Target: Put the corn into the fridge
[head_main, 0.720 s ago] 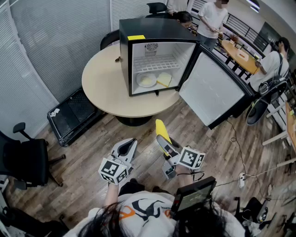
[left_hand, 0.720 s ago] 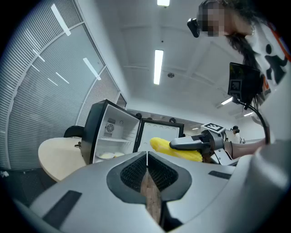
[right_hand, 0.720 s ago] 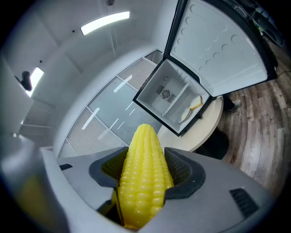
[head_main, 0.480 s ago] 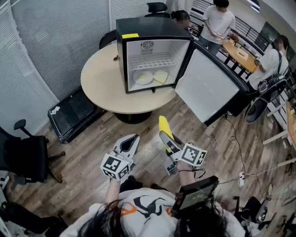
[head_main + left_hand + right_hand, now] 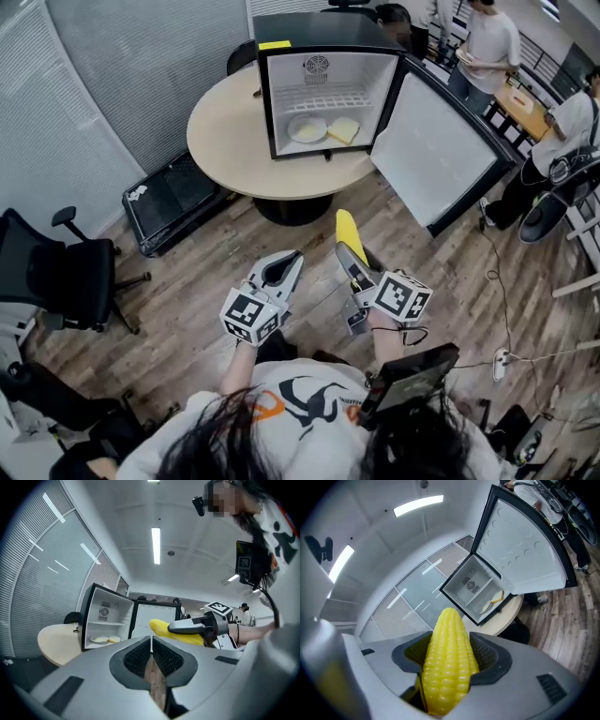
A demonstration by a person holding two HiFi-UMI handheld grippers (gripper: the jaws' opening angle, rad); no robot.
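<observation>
A yellow corn cob [image 5: 447,660] sticks out between the jaws of my right gripper [image 5: 349,253], which is shut on it; in the head view the corn [image 5: 348,228] points toward the table. My left gripper [image 5: 283,269] is beside it at the left, shut with nothing in it, and in the left gripper view [image 5: 151,641] its jaws meet. The small black fridge [image 5: 323,89] stands on the round table [image 5: 230,141] ahead with its door [image 5: 441,155] swung open to the right. On the fridge floor lie a white plate [image 5: 307,128] and a yellow slice [image 5: 343,130].
A black office chair [image 5: 61,277] stands at the left and a black case [image 5: 173,202] lies on the wooden floor beside the table. People stand and sit at desks [image 5: 525,103] behind the fridge door. A cable and power strip [image 5: 502,356] lie on the floor at right.
The table and fridge have shifted right and upward in the head view as the head turned. Both grippers hold the same pose, the corn still in the right one.
</observation>
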